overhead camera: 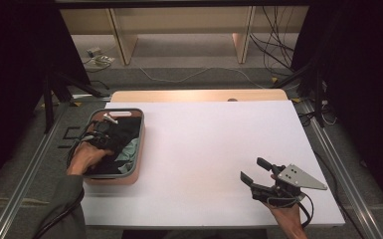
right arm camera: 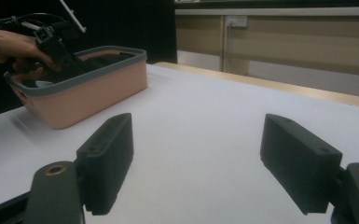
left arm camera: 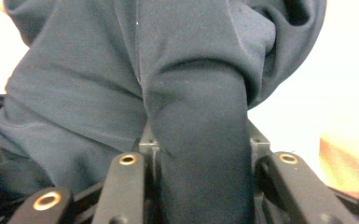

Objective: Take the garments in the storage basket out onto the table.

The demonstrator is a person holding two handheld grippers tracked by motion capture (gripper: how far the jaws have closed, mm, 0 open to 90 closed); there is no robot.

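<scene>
A: From up high, where's the dark cloth (overhead camera: 122, 133)?
B: In the pink basket (overhead camera: 140, 149). The left hand-held gripper (overhead camera: 99, 140) pinches it.
A: Up close?
B: A soft, light, floppy fold (left arm camera: 200, 154) sits squeezed between the jaws. Grab a thick bunch.
A: The right hand-held gripper (right arm camera: 196, 163)?
B: Wide open, empty, over the worktop (right arm camera: 205, 116).

your dark garment (left arm camera: 186, 121) is a soft, navy-black cloth, bunched into a thick fold that rises straight up and drapes away in loose creases. it sits in the pink basket (overhead camera: 138, 149) with the grey rim, at the table's left edge, beside a pale teal cloth (overhead camera: 129, 149).
</scene>
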